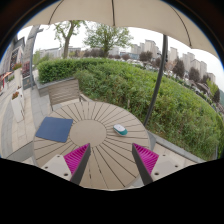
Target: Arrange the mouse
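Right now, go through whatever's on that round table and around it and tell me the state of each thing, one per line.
mouse: resting on the round wooden table, beyond the fingers, not held
blue mouse pad: lying flat on the table, nothing on it
gripper: fingers open, nothing between them
chair: standing behind the table, unoccupied
parasol: open overhead

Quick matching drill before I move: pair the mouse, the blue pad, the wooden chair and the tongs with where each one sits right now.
1. mouse
2. blue pad
3. wooden chair
4. tongs

A. beyond the round table, by the hedge
B. open over the table's near part
C. on the table, ahead of the right finger
D. on the table's left side

Pairs: 1-C, 2-D, 3-A, 4-B
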Available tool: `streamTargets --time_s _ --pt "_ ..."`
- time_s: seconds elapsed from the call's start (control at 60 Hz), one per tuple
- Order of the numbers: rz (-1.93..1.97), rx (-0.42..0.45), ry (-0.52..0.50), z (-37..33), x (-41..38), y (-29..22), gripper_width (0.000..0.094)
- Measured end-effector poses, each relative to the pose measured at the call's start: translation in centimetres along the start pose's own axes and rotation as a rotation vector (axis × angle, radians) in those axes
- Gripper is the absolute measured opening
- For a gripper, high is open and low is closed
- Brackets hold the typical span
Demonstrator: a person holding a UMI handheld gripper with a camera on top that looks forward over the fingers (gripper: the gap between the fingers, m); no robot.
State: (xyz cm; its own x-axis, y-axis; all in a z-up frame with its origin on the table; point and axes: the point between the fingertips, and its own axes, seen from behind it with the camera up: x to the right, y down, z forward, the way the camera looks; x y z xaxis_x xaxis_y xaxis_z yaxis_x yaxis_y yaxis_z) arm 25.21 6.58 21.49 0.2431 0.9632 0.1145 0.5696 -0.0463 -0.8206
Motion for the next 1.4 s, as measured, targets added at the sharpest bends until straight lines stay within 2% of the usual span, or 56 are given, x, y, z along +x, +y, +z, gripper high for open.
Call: streamTargets --time_s 0.217,0.367,0.517,0.817,1.117,1.4 --pt "0.012 0.060 0.008 8.6 3.0 0.9 0.0856" --pt "0.007 0.038 0.010 14.5 4.2 2.8 0.0855" --pt "0.046 0.042 -0.014 20.8 5.2 3.5 0.0854" --pt "0.054 -0.005 -0.031 31.1 7.4 4.6 0.0855" --pt "0.042 -0.031 -0.072 37.1 7.7 2.8 0.0848" --pt "0.067 -0.056 -0.077 39.2 7.9 2.4 0.0833"
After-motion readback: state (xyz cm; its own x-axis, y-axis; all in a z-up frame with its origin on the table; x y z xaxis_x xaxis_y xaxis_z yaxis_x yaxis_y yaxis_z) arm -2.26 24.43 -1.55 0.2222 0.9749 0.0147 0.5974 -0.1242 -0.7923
